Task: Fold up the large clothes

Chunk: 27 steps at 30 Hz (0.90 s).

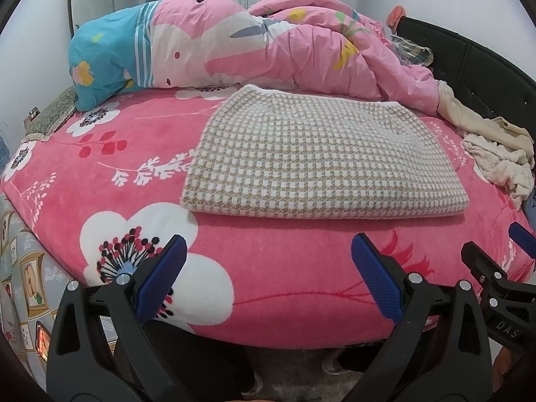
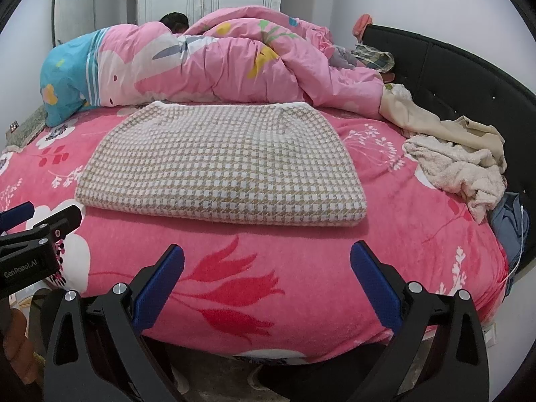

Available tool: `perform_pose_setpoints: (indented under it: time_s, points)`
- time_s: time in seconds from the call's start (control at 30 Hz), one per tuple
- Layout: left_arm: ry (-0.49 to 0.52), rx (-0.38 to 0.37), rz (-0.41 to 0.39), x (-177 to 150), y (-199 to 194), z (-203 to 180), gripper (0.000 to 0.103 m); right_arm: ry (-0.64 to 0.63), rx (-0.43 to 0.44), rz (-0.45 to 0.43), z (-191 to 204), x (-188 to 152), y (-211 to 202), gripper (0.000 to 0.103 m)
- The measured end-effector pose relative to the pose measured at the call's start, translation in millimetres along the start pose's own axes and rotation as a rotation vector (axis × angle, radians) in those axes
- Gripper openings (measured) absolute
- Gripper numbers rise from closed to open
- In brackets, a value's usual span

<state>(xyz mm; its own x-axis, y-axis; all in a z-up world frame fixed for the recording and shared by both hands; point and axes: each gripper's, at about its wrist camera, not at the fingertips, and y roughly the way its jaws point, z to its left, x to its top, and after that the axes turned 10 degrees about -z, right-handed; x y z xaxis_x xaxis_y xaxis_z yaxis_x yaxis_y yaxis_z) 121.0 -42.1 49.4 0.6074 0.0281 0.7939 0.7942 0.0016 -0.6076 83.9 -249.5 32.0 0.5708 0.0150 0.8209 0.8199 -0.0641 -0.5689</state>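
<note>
Checked cloth (image 1: 321, 154) lies folded flat on the bed (image 1: 268, 268), long side running left to right, just ahead of both claws, left claw (image 1: 269, 279) and right claw (image 2: 268, 281), each wide apart, holding nothing.

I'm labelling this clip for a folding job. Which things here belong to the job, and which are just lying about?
Job:
- checked knit garment, folded flat on the bed
- left gripper, open
- right gripper, open

Lying about:
- pink duvet
- cream clothes pile
- black headboard
- pink floral blanket
</note>
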Motion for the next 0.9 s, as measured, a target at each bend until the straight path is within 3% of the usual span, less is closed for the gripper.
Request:
perform_pose_setpoints:
  time_s: [0.9]
  points:
    - [0.001, 0.003, 0.0, 0.7, 0.0, -0.3, 0.095, -0.001, 0.003, 0.004, -1.3, 0.4, -0.3, 0.097]
